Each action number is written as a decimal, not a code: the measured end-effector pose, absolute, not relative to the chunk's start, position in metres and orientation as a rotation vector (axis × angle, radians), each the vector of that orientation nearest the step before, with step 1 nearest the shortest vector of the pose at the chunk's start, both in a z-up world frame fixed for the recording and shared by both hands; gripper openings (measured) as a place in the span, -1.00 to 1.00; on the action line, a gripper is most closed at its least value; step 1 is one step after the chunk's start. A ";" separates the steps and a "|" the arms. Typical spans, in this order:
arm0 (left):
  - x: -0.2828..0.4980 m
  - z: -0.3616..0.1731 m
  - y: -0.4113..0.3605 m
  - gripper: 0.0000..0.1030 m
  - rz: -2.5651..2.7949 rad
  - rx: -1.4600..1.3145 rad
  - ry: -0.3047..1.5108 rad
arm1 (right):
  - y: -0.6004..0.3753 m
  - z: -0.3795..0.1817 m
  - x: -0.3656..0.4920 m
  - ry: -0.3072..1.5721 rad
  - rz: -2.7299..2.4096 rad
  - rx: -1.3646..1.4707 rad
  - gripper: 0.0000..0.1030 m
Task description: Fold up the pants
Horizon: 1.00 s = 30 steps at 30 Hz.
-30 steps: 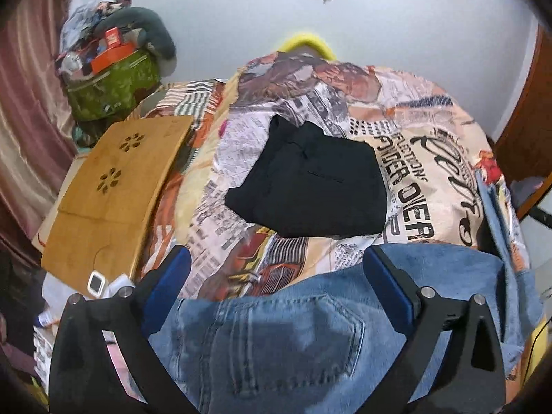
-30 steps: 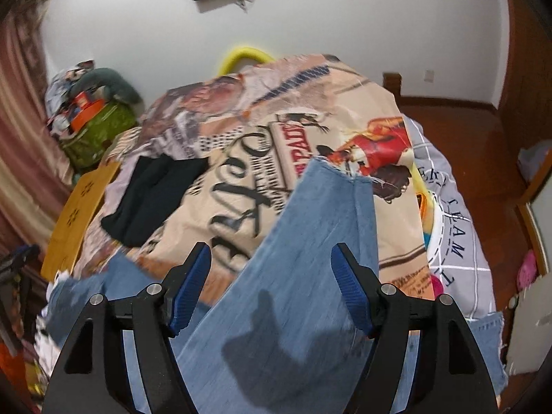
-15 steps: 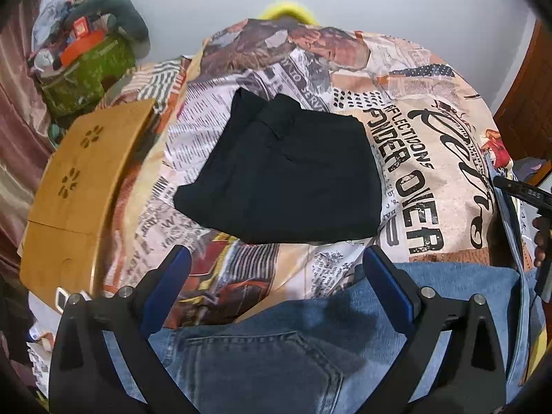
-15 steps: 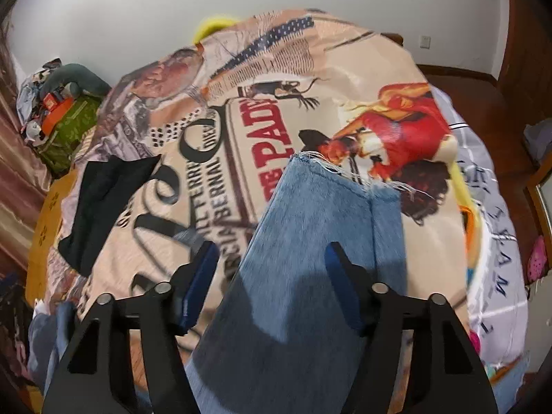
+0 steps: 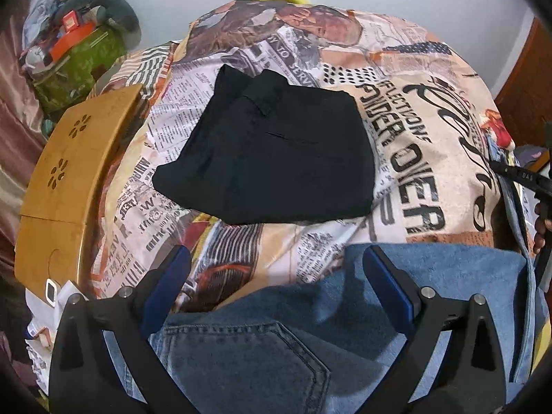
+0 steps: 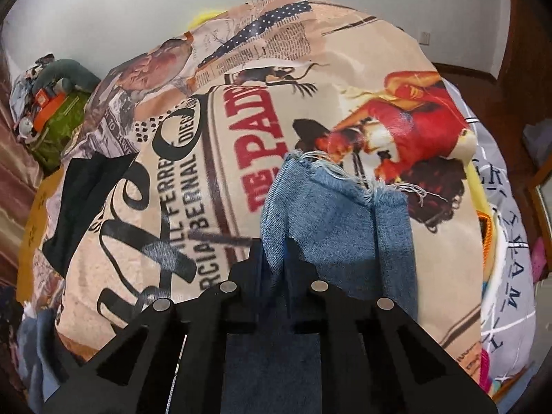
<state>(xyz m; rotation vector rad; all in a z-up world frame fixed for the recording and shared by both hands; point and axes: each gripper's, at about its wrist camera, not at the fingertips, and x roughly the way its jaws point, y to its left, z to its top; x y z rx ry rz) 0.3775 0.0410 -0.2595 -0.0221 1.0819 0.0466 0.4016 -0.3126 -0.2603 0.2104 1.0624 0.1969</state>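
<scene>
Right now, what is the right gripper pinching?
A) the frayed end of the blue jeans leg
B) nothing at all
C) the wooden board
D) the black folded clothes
A: in the right wrist view the right gripper has its jaws closed together with the blue jeans bunched between them, near the frayed hem.
</scene>
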 end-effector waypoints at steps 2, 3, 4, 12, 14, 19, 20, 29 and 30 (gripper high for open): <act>0.372 -0.257 0.036 0.95 0.030 -0.012 1.085 | -0.319 -0.252 0.395 1.055 0.201 0.246 -0.86; 0.370 -0.255 0.034 0.95 0.023 -0.008 1.087 | -0.325 -0.244 0.388 1.038 0.205 0.262 -0.86; 0.367 -0.254 0.032 0.95 0.015 -0.004 1.089 | -0.328 -0.237 0.382 1.020 0.202 0.265 -0.86; 0.343 -0.244 0.005 0.95 -0.058 0.010 1.106 | -0.392 -0.149 0.309 0.838 0.150 0.295 -0.87; 0.337 -0.244 -0.004 0.95 -0.076 0.031 1.115 | -0.411 -0.129 0.286 0.792 0.135 0.310 -0.87; 0.321 -0.253 -0.031 0.95 -0.129 0.113 1.154 | -0.447 -0.094 0.236 0.699 0.104 0.336 -0.87; 0.318 -0.255 -0.036 0.95 -0.138 0.119 1.166 | -0.457 -0.088 0.222 0.673 0.096 0.350 -0.87; 0.292 -0.260 -0.060 0.95 -0.188 0.080 1.195 | -0.489 -0.134 0.171 0.742 0.014 0.410 -0.87; 0.291 -0.259 -0.061 0.95 -0.189 0.084 1.193 | -0.492 -0.147 0.167 0.771 -0.001 0.418 -0.87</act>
